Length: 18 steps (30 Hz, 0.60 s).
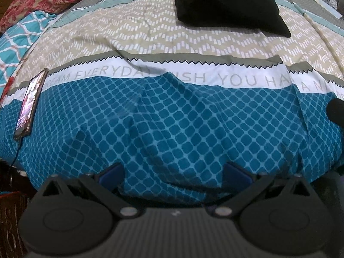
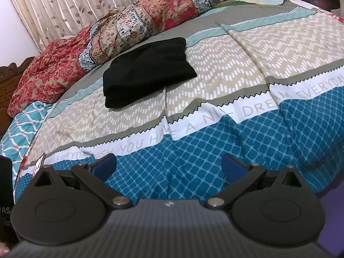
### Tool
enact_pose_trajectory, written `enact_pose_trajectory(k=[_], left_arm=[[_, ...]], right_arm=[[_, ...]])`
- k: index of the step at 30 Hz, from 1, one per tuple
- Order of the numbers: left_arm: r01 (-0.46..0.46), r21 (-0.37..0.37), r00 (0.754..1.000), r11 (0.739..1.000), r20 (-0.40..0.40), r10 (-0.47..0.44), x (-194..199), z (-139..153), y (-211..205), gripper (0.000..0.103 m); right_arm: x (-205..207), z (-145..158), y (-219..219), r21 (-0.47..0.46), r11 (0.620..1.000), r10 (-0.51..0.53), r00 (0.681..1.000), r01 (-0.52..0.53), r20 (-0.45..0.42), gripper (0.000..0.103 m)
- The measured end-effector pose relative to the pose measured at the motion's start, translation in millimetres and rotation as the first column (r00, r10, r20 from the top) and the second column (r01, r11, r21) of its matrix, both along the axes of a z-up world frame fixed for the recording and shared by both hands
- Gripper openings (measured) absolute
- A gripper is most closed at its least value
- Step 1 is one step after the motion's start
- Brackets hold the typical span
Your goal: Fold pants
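Already folded into a compact dark bundle, the black pants lay on the far part of the bedspread, resting across its grey and beige zigzag bands, well apart from both tools. Seen from the left wrist camera, the same pants sat far and a little to the right. The left gripper hung over the near blue diamond-patterned band with its jaws spread wide and nothing between them, the blue fingertips clear of the cloth. The right gripper was likewise spread apart and empty above the same near band, just short of the white stripe printed with grey lettering. A phone with a lit screen lay on the left edge of the bedspread, a cable trailing from its near end. Beyond the pants, a rumpled red floral quilt was heaped along the far left side, in front of a leaf-print curtain.
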<state>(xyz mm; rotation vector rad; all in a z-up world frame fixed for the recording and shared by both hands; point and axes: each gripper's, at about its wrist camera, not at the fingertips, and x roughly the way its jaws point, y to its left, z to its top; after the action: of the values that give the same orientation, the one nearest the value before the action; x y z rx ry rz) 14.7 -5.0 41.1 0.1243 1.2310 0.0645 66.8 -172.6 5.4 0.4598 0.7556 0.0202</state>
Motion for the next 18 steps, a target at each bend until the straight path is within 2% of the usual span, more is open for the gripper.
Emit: enact_pose_trajectory(k=[3, 7, 10, 18], left_arm=[[0.004, 0.011, 1.0, 1.0, 0.008, -0.004, -1, 1, -1, 0.103], [0.026, 0.085, 0.997, 0.996, 0.07, -0.031, -5, 7, -6, 0.103], [0.031, 0.112, 0.994, 0.993, 0.099, -0.042, -6, 11, -7, 0.103], [0.011, 0.112, 0.993, 0.994, 0.114, -0.024, -4, 15, -2, 0.103]], right_arm=[[0, 0, -2, -0.002, 1.0, -0.003, 1.0, 0.003, 0.0, 0.103], [0, 0, -2, -0.003, 1.0, 0.001, 1.0, -0.001, -0.001, 0.103], [0, 0, -2, -0.004, 1.0, 0.006, 1.0, -0.006, 0.0, 0.103], [0, 0, -2, -0.003, 1.0, 0.006, 1.0, -0.006, -0.001, 0.103]])
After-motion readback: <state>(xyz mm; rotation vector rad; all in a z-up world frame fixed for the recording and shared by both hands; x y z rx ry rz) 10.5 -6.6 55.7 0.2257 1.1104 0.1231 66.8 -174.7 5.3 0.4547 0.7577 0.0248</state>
